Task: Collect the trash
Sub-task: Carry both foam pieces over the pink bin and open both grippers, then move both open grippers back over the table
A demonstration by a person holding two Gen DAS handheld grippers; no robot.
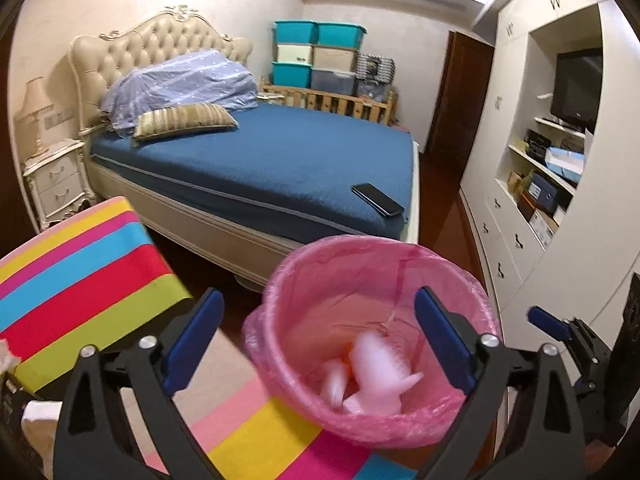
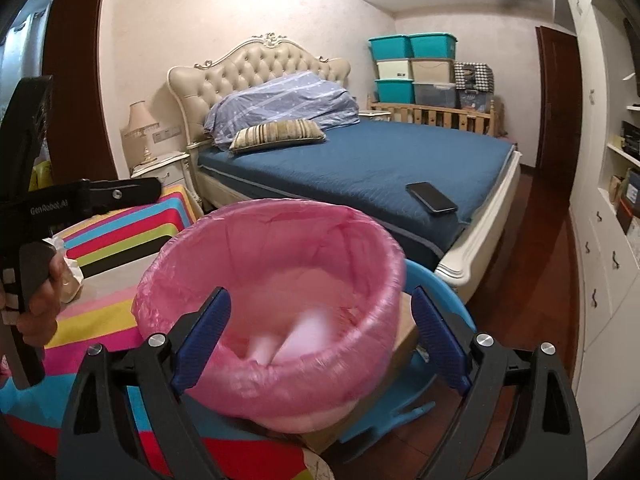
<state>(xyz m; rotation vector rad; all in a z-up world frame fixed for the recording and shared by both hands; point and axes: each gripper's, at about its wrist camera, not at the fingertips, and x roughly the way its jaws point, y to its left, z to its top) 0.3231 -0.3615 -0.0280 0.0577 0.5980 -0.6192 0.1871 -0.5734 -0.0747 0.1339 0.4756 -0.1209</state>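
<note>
Two grippers open | empty fingers | pale trash in pink-lined bin

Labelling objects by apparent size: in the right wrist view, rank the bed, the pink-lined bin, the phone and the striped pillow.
1. Bed
2. Bin, enlarged by nearness
3. Striped pillow
4. Phone

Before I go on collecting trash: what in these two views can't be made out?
- Pale items in the pink-lined bin: motion-blurred in both wrist views; what they are is unclear.
- What the bin stands on: hidden in the right wrist view by the bin itself.
- White crumpled bit on the striped cloth: partly hidden by the hand in the right wrist view, cut off by the edge in the left.
- Shelf items: too small.
</note>
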